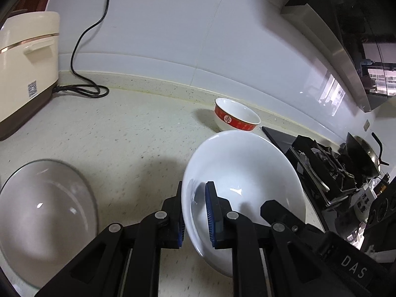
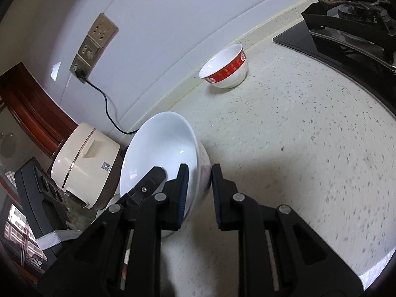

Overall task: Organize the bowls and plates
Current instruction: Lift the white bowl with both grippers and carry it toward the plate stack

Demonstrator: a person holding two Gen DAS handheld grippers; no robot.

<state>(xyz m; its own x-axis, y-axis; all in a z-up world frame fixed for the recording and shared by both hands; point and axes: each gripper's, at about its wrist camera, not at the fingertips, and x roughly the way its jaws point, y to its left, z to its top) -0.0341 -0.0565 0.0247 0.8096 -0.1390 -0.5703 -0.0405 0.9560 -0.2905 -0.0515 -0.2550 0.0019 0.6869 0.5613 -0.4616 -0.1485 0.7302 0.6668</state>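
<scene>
Countertop [image 1: 128,133], both grippers pinching white bowl [image 1: 247,173]

White bowl [image 1: 247,173]; smaller white bowl [image 1: 236,115] with a red patterned band.

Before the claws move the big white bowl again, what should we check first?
1. Left claw squeezes the white bowl's rim: ok.
2. Right claw squeezes the same bowl's other side: ok.
3. Bowl empty, nothing to spill: ok.
4. Red bowl stands apart by the wall, out of the way: ok.
5. Glass bowl sits close on the left, easy to bump: not ok.
6. Bowl lifted clear off the counter: cannot tell.
</scene>
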